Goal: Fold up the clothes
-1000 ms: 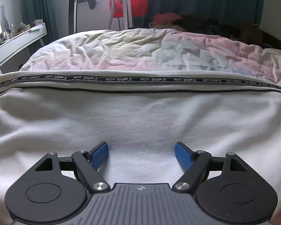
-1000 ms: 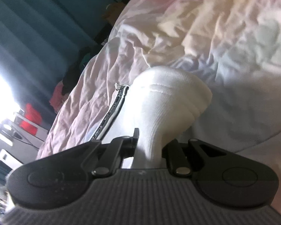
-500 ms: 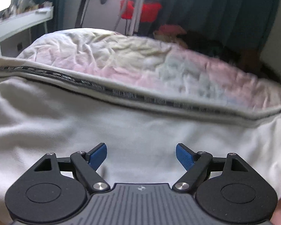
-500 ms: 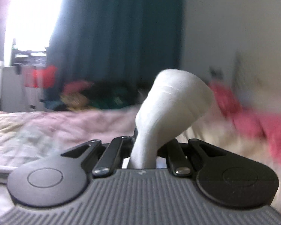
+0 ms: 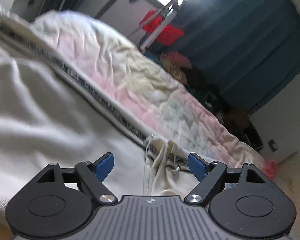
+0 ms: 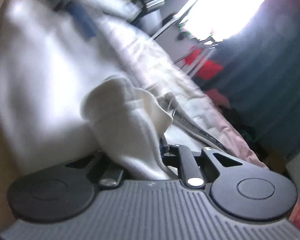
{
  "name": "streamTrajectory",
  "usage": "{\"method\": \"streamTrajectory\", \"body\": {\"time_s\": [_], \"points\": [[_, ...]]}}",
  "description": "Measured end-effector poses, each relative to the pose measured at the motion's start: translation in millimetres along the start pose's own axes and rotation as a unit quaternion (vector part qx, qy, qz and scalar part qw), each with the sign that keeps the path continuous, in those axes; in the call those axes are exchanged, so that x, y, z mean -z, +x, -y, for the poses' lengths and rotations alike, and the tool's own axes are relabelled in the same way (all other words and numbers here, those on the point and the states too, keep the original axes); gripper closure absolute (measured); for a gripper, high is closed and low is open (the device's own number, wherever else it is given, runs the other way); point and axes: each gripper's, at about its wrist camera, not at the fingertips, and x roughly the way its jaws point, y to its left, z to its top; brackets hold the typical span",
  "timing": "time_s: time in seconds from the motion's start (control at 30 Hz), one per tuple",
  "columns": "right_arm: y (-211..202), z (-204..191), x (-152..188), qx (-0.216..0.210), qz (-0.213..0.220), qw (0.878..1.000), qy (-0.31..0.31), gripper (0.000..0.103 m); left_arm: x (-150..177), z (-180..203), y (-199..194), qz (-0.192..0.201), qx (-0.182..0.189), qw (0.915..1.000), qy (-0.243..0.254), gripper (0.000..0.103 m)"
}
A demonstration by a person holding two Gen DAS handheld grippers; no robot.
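Swung leftward, my right gripper, clamped on a bunched end of the white garment, lays it over the bed; left gripper hovers spread apart, so one fold is nearly complete.

The left hand-held gripper is being held open over a white garment that is lying on the bed.

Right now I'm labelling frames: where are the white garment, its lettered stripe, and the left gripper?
white garment (image 5: pixel 50 104), left wrist view, broad cloth.
lettered stripe (image 5: pixel 102 100), left wrist view, mid-length.
left gripper (image 5: pixel 151 165), left wrist view, between blue fingertips.
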Motion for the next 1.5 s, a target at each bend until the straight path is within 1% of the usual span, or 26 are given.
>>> {"method": "streamTrajectory", "body": {"time_s": [0.1,0.23,0.3,0.4,0.47,0.5,0.53,0.57,0.6,0.63,0.67,0.7,0.77,0.8,0.9,0.93,0.97,1.03,1.1,1.13,1.2,1.27,1.33,1.37,1.47,1.5], "points": [[-10.2,5.8,-6.6,0.007,0.017,1.0,0.021,0.09,2.0,-4.3,11.2,-0.015,0.006,0.9998,-0.015,0.02],[-30.0,16.7,-24.9,0.016,0.05,0.996,0.065,0.09,3.9,2.3,16.0,-0.008,0.011,0.9999,0.001,0.02],[-28.7,11.2,-33.4,-0.005,0.04,0.997,0.071,0.088,4.6,5.1,16.9,-0.004,0.014,0.9998,0.011,0.02],[-14.6,1.8,-27.9,-0.026,-0.001,0.997,0.067,0.087,5.1,7.1,18.7,-0.002,0.005,0.9996,0.026,0.02],[-18.7,4.1,-26.7,-0.046,-0.011,0.997,0.065,0.078,5.6,7.3,17.1,0.001,-0.001,0.9995,0.033,0.02],[-21.2,5.5,-26.1,-0.056,-0.016,0.996,0.064,0.076,5.3,8.0,15.3,0.004,-0.003,0.9993,0.037,0.02],[-30.2,7.4,-27.4,-0.069,-0.016,0.995,0.065,0.068,4.8,9.6,13.1,0.008,-0.004,0.999,0.044,0.02],[-40.4,13.2,-29.3,-0.088,-0.016,0.993,0.074,0.055,4.1,11.6,10.9,0.012,-0.005,0.9986,0.052,0.02],[-51.7,21.0,-30.7,-0.12,-0.017,0.988,0.097,0.047,3.5,13.5,8.6,0.016,-0.006,0.9981,0.059,0.02],[-62.1,29.1,-31.5,-0.144,-0.015,0.981,0.126,0.033,2.4,16.2,7.6,0.018,-0.007,0.9975,0.068,0.02],[-72.4,37.1,-32.2,-0.167,-0.012,0.973,0.156,0.031,1.0,19.2,7.0,0.019,-0.008,0.9968,0.078,0.02],[-82.7,45.2,-32.9,-0.19,-0.009,0.964,0.186,0.031,-1.1,23.4,7.7,0.017,-0.007,0.9958,0.09,0.02],[-101.8,61.1,-30.3,-0.208,0.01,0.95,0.234,0.031,-6.4,33.2,10.7,0.011,-0.005,0.993,0.118,0.02],[-113.1,67.5,-27.8,-0.207,0.026,0.943,0.259,0.031,-9.3,38.5,12.9,0.007,-0.004,0.9916,0.129,0.02],[-115.1,85.0,-29.1,-0.184,0.043,0.932,0.31,0.032,-18.1,51.6,23.0,-0.004,0.001,0.9892,0.146,0.021],[-115.4,90.8,-29.7,-0.176,0.047,0.928,0.326,0.037,-20.8,53.7,29.0,-0.009,0.006,0.9891,0.147,0.021],[-106.6,93.9,-28.6,-0.172,0.04,0.925,0.337,0.043,-22.4,55.3,34.9,-0.014,0.01,0.9888,0.148,0.021],[-78.9,92.0,-26.8,-0.178,0.007,0.924,0.338,0.05,-24.4,56.4,51.1,-0.033,0.013,0.9875,0.153,0.022],[-53.8,76.6,-24.8,-0.211,-0.041,0.926,0.309,0.051,-25.1,52.8,66.6,-0.057,0.026,0.9869,0.149,0.024],[-51.6,67.2,-23.7,-0.219,-0.052,0.93,0.291,0.053,-25.4,49.1,73.8,-0.069,0.039,0.9867,0.142,0.027],[-49.5,48.2,-21.3,-0.232,-0.072,0.936,0.255,0.051,-25.9,41.6,85.8,-0.089,0.063,0.9857,0.128,0.03],[-56.0,36.8,-25.8,-0.213,-0.062,0.951,0.214,0.052,-25.6,34.8,94.5,-0.103,0.086,0.9839,0.118,0.032],[-55.3,34.2,-29.6,-0.2,-0.044,0.957,0.204,0.052,-24.9,29.1,102.0,-0.118,0.106,0.9813,0.109,0.039],[-54.6,33.0,-31.4,-0.194,-0.034,0.96,0.199,0.052,-24.2,27.2,105.1,-0.124,0.113,0.9801,0.106,0.04],[-38.7,28.1,-38.8,-0.184,-0.031,0.964,0.188,0.052,-22.0,24.4,115.5,-0.132,0.121,0.9783,0.105,0.042],[-34.9,22.2,-41.0,-0.182,-0.026,0.968,0.169,0.052,-21.2,23.0,119.8,-0.138,0.123,0.9774,0.102,0.046]]}}
